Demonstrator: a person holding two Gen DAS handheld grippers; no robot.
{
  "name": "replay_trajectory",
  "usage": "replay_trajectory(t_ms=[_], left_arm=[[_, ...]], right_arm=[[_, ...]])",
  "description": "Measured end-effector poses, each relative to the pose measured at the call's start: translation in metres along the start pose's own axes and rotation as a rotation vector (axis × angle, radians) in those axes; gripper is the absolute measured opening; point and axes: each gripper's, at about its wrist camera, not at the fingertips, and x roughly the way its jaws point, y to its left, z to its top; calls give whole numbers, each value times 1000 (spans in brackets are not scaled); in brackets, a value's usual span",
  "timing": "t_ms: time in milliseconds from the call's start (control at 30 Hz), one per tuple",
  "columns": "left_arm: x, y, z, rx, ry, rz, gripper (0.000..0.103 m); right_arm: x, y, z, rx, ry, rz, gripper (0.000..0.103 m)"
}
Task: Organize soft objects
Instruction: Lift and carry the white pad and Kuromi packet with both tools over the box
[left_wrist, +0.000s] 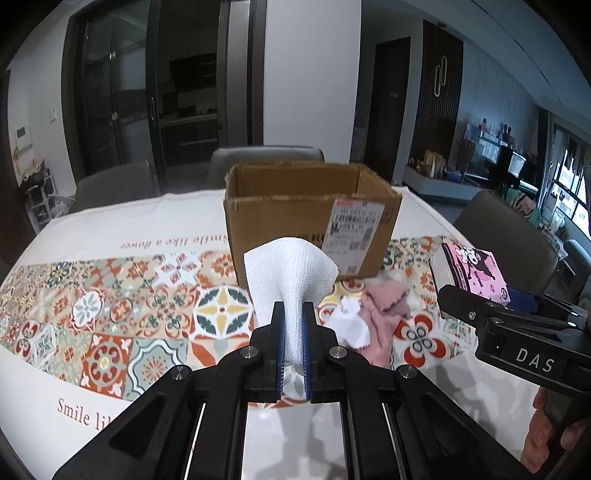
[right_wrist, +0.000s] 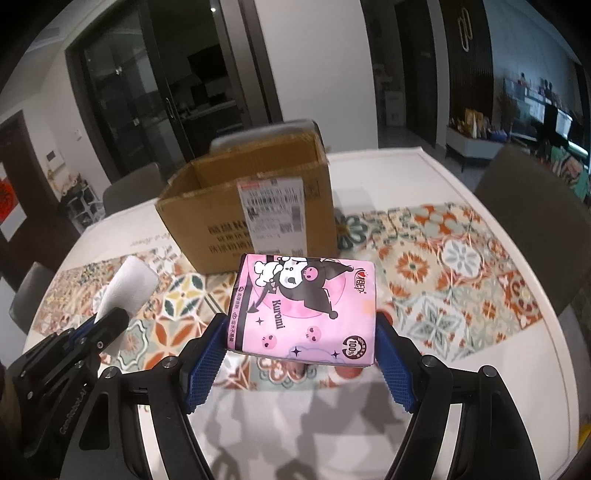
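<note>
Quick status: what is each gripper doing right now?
Left gripper: closed on the white mesh cloth.
Right gripper: closed on the pink Kuromi tissue pack.

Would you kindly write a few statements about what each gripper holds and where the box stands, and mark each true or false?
1. The left gripper is shut on the white cloth. True.
2. The right gripper holds a blue sponge. False: it holds the pink tissue pack.
3. The cardboard box is open at the top. True.
4. The pink fabric lies inside the box. False: it lies on the tablecloth, in front of the box.
</note>
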Motion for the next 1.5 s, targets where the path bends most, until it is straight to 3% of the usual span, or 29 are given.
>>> replay_trajectory(t_ms=[933,1500], left_arm=[[-17,8,81,27,-240,13,9],[15,14,119,45,-277,11,9]], right_arm=[[-33,22,84,-78,-272,78,77],[-4,35,127,-122,-313,95,77]])
